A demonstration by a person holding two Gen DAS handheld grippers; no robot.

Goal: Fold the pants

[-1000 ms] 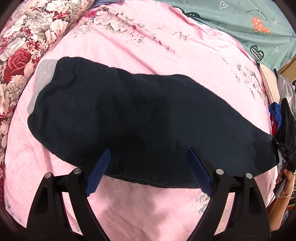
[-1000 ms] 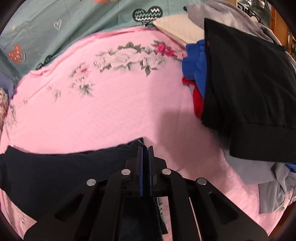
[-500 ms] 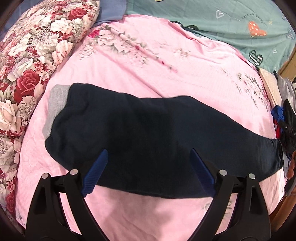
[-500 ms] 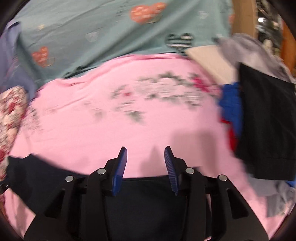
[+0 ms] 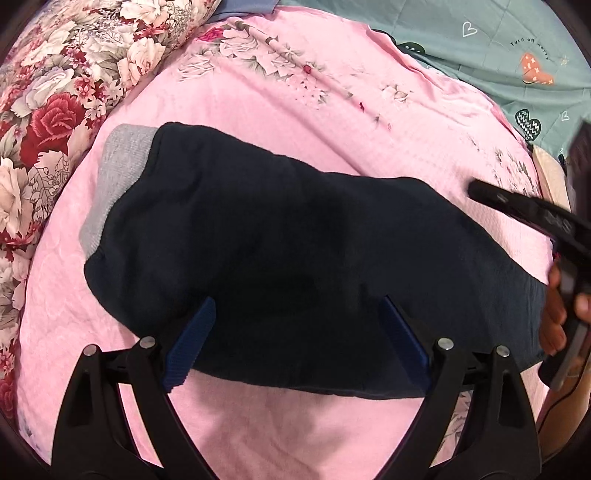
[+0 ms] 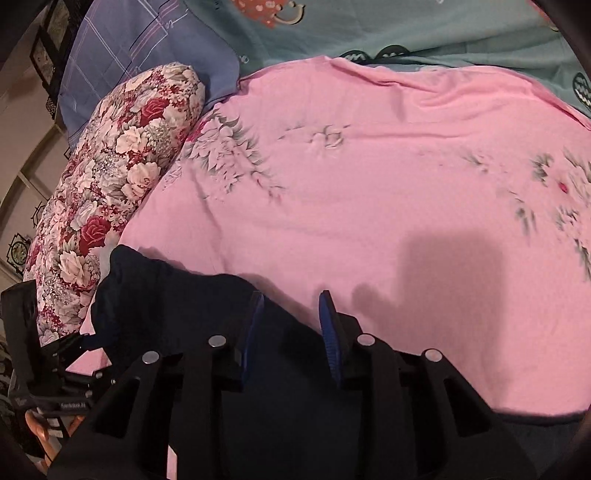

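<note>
Dark navy pants (image 5: 295, 258) lie lengthwise across the pink bedspread (image 5: 332, 129), with the grey waistband (image 5: 118, 173) at the left end. My left gripper (image 5: 297, 306) hangs open over the near edge of the pants, nothing between its blue pads. My right gripper (image 6: 291, 295) hovers above the pants' far edge (image 6: 184, 306). Its jaws are closing with a gap left, and no cloth is pinched between the pads. In the left wrist view the right gripper's black frame (image 5: 535, 218) and a hand (image 5: 554, 314) show at the right, over the leg end.
A floral pillow (image 5: 55, 92) lies along the left of the bed and also shows in the right wrist view as a floral pillow (image 6: 110, 192). A teal patterned sheet (image 6: 406, 29) and a blue-grey pillow (image 6: 147, 48) lie beyond the pink cover.
My right gripper let go of the pants' leg end, opened, and swung left along the pants, then began narrowing. The left gripper stayed open and shifted slightly.
</note>
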